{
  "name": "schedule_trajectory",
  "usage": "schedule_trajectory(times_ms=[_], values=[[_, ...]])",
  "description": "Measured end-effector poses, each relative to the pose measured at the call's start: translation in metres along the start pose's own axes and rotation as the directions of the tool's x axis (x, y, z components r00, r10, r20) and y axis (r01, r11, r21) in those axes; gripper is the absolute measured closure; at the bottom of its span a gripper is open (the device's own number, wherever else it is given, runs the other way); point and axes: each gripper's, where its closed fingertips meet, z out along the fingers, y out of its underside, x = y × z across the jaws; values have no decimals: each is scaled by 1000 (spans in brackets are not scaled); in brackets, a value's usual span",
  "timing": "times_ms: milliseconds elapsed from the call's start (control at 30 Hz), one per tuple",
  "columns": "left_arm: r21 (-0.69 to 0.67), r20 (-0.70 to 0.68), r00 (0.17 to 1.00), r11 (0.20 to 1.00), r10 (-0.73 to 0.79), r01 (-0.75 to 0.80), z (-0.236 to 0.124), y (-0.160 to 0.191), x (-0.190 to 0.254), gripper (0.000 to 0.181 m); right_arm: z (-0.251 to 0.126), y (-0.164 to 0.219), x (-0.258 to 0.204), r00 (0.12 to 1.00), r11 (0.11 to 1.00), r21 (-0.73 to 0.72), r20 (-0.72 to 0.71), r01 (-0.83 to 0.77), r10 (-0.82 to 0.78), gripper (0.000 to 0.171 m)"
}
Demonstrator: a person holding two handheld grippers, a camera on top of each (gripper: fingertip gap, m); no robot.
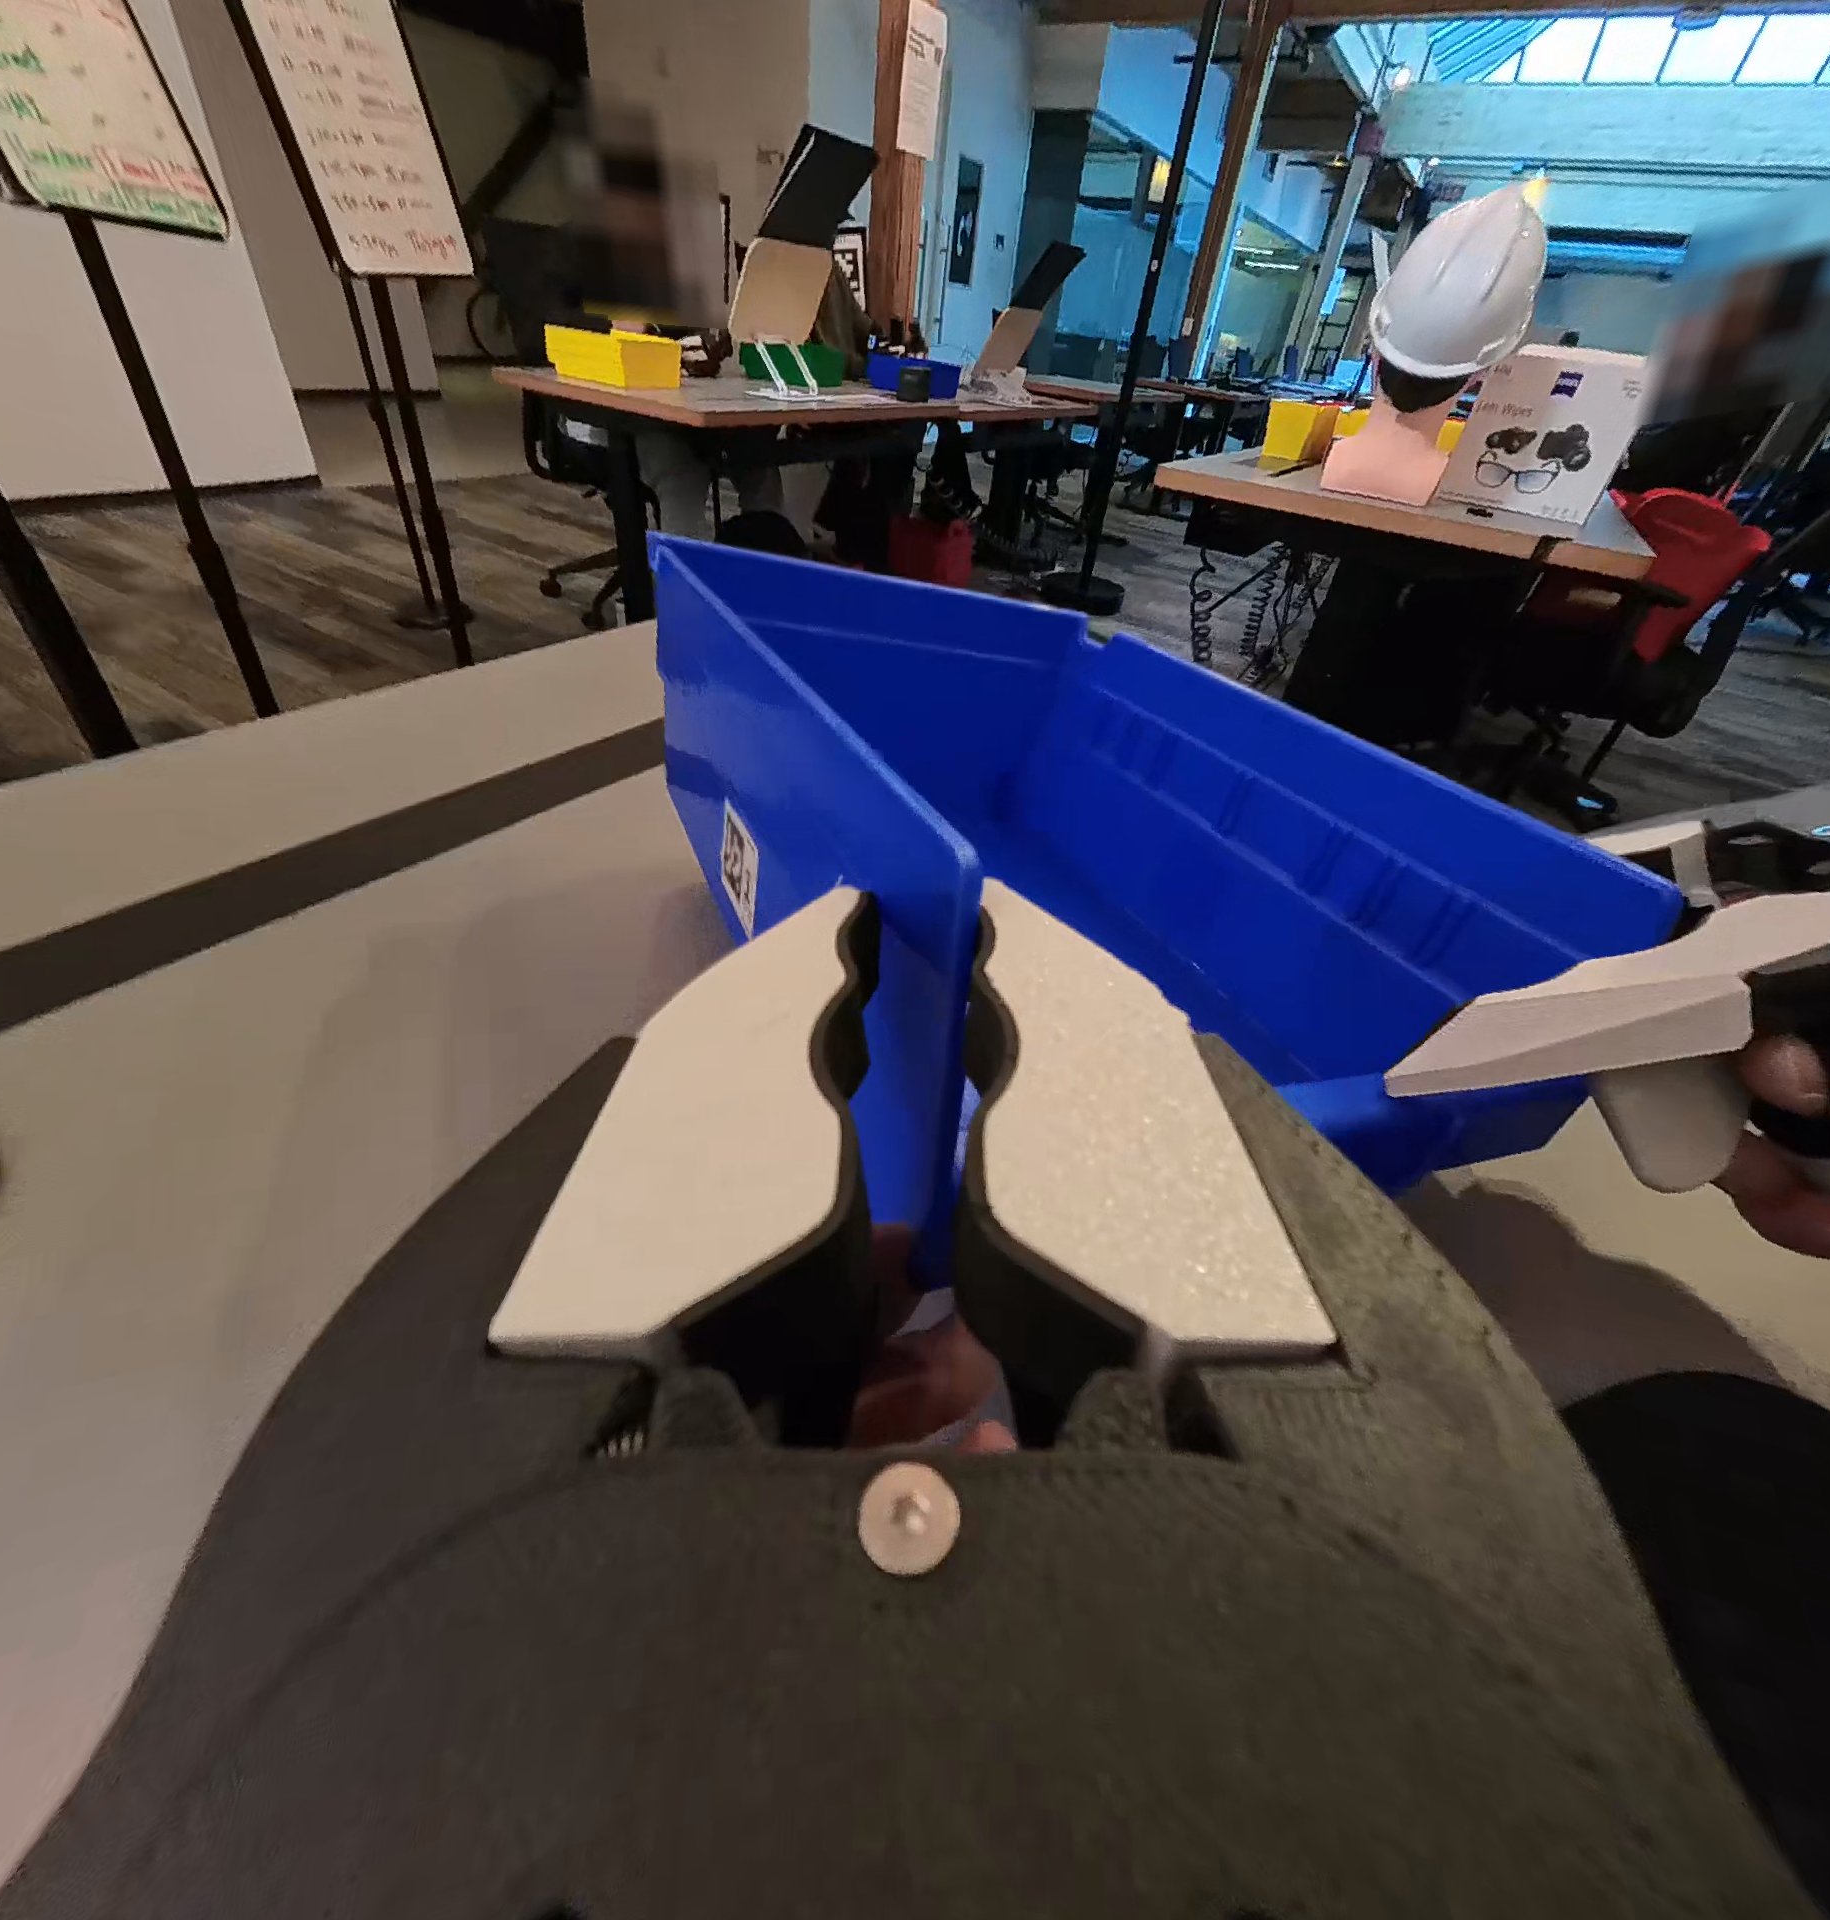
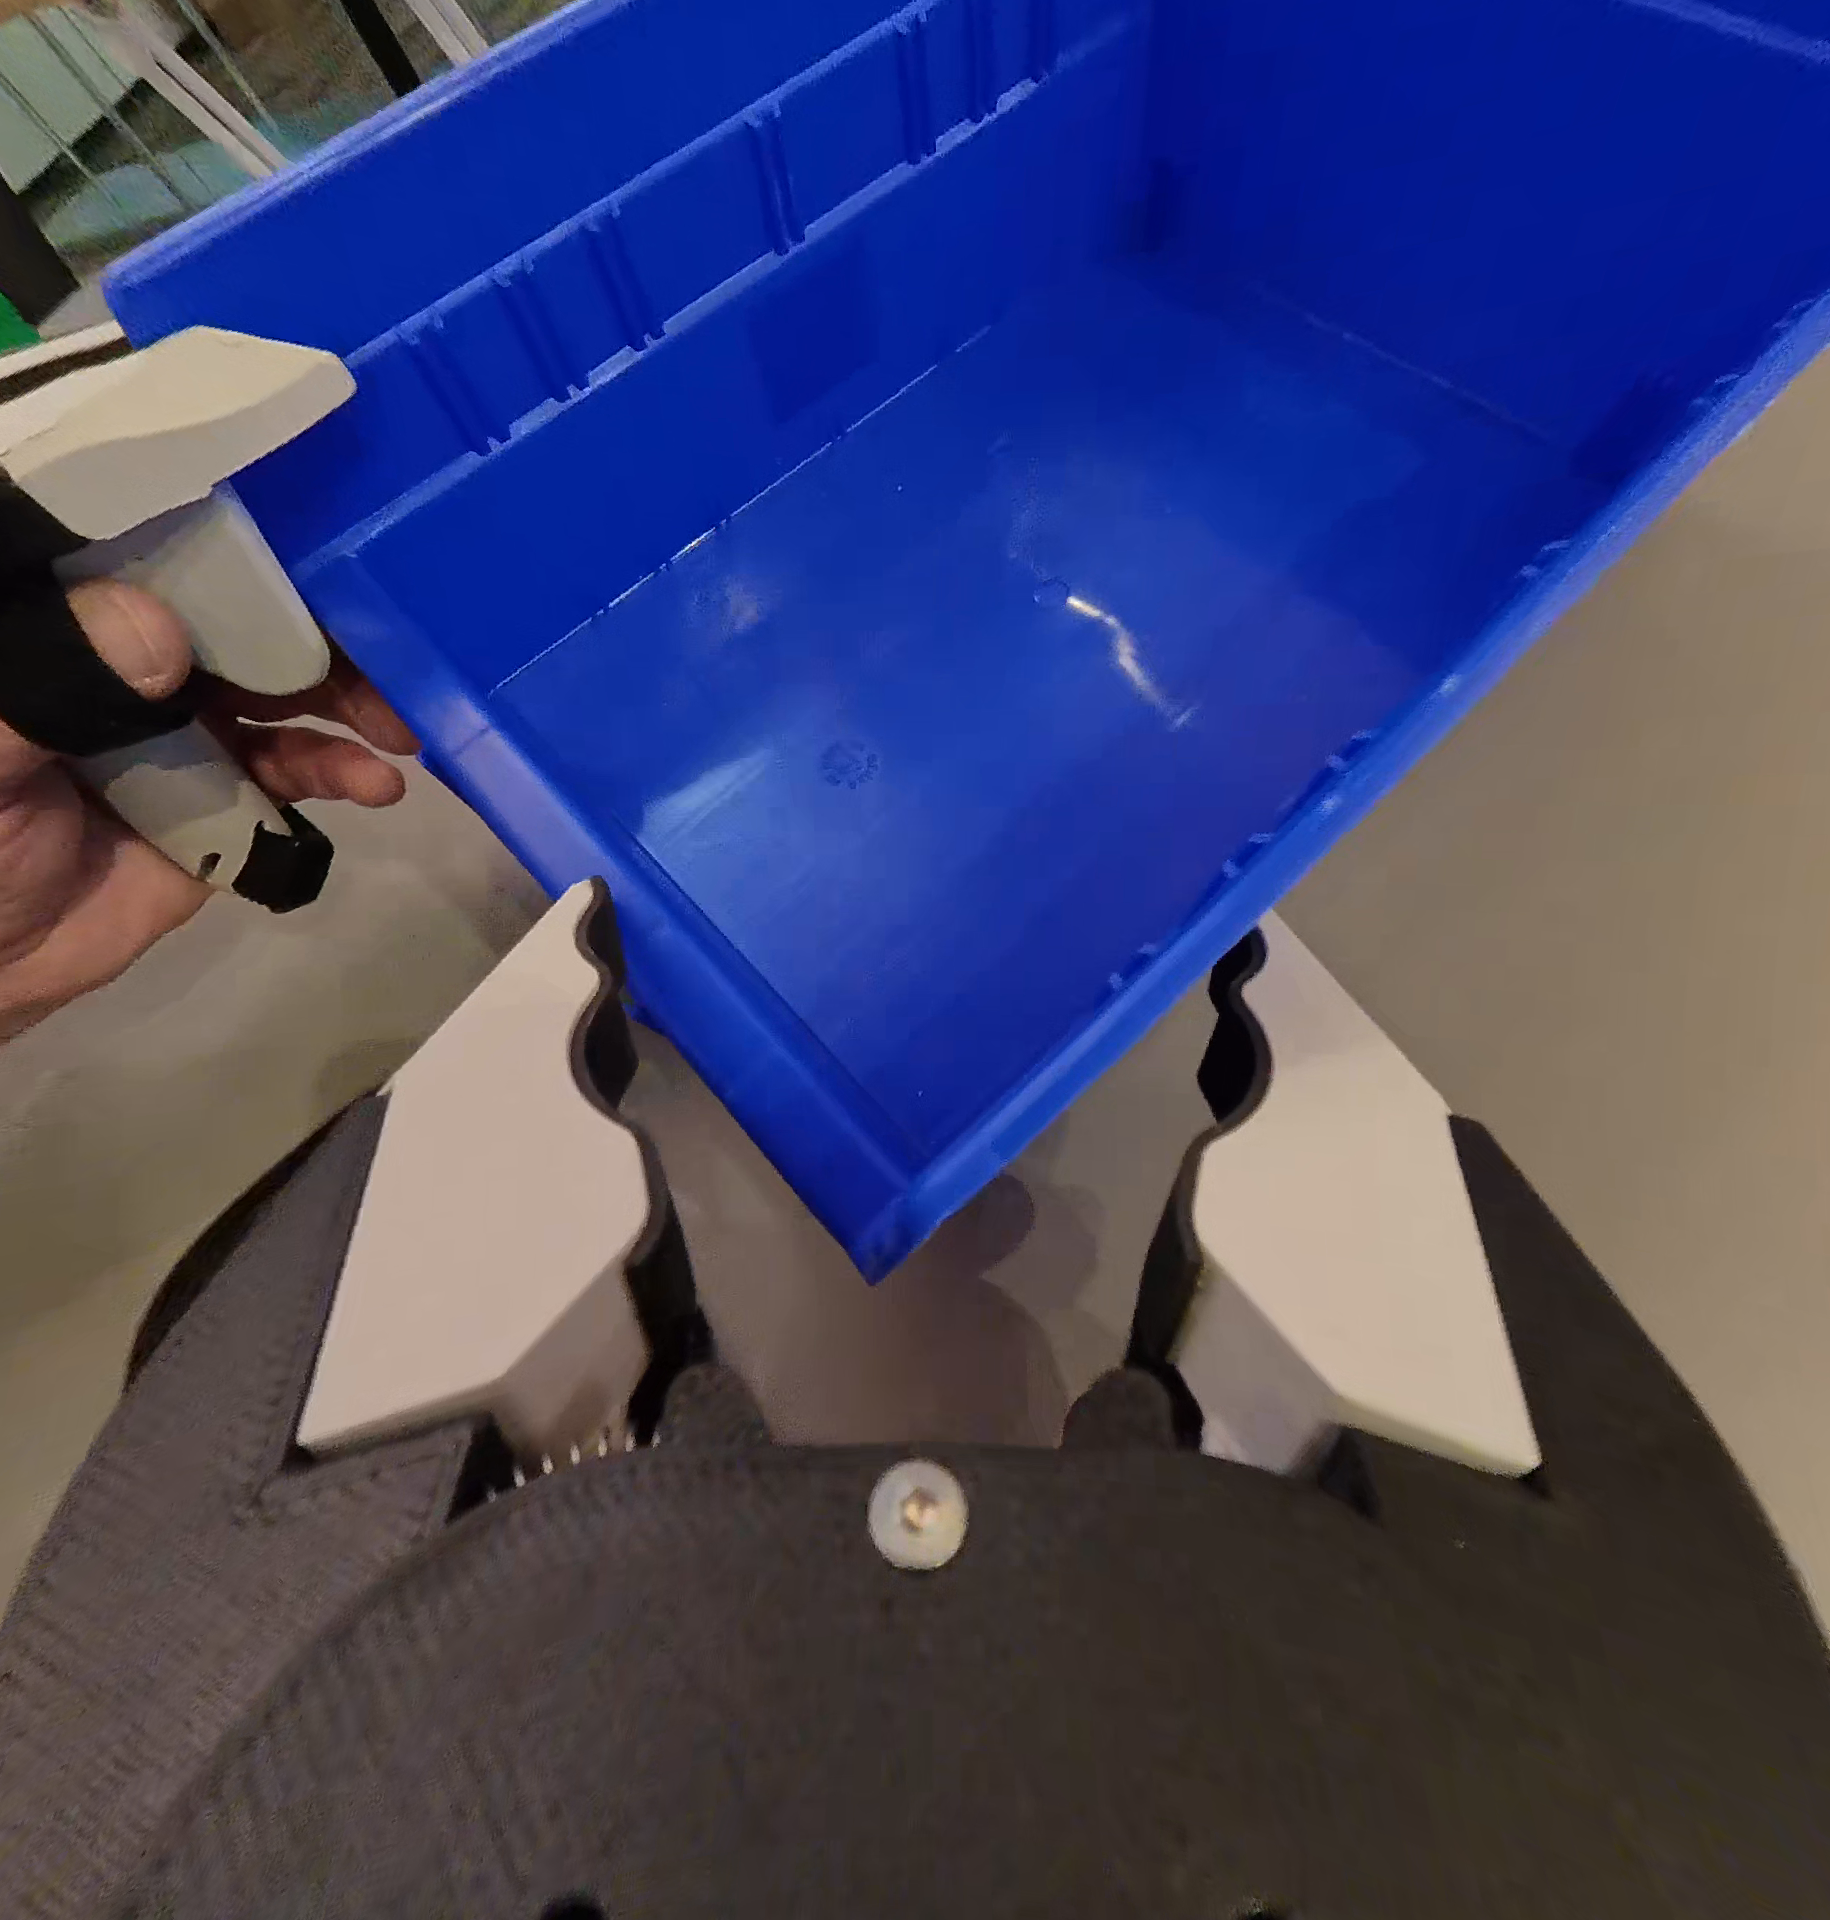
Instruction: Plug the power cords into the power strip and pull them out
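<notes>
- Left tongs, nearest the lens: grey fingers with black wavy pads, clamped on the near wall of a blue bin, one finger outside the wall and one inside.
- Blue bin: plastic, tilted, its wall running from 6 o'clock toward 12 in the left wrist view; a small label sat on its outer face at 11 o'clock of the tongs. Nothing lay inside it in either view.
- Right tongs: spread wide, with a corner of the bin between the fingers; whether either pad touched the plastic could not be told.
- Same right tongs showed at 3 o'clock in the left wrist view, beside the bin's far rim, held by a hand.
- Person's left hand, at 9 o'clock in the right wrist view, wrapped around the left tool's handle.
- Worktop: pale grey, crossed by a dark strip.
- Power cords and power strip: not seen in either view.
- Background, 12 to 2 o'clock: other tables, yellow bins, a white hard hat on a mannequin head, whiteboards on stands.
</notes>
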Motion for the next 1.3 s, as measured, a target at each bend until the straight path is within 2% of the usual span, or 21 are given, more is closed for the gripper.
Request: schedule_trajectory(times_ms=[167, 400, 467, 600, 767, 900, 1067, 1200, 1300], values=[[-41, -4, 1000, 999, -8, 8, 8, 19, 8, 166, 7, 8, 21, 999, 995, -89, -9, 48, -49, 59], [-148, -62, 997, 989, -40, 30, 24, 43, 33, 160, 9, -4, 66, 993, 986, -140, -68, 91, -101, 67], [-165, -86, 994, 985, -71, 56, 29, 44, 42, 158, 8, -7, 81, 989, 982, -164, -95, 97, -114, 74], [-213, -124, 982, 970, -142, 113, 42, 44, 64, 136, 10, -16, 109, 984, 978, -184, -123, 103, -127, 85], [-298, -181, 955, 939, -235, 175, 61, 41, 93, 121, 13, -32, 147, 990, 984, -171, -122, 53, -74, 98], [-287, -162, 958, 940, -239, 186, 80, 41, 101, 126, 18, -43, 172, 992, 981, -183, -101, 59, -79, 101], [-269, -164, 954, 942, -252, 202, 105, 41, 113, 117, 31, -58, 200, 994, 982, -173, -69, 71, -84, 97], [-266, -175, 957, 947, -231, 180, 118, 36, 114, 97, 37, -65, 208, 992, 975, -201, -57, 97, -111, 88], [-259, -200, 958, 954, -204, 149, 115, 28, 113, 86, 27, -77, 214, 983, 978, -164, -105, 130, -148, 82]])
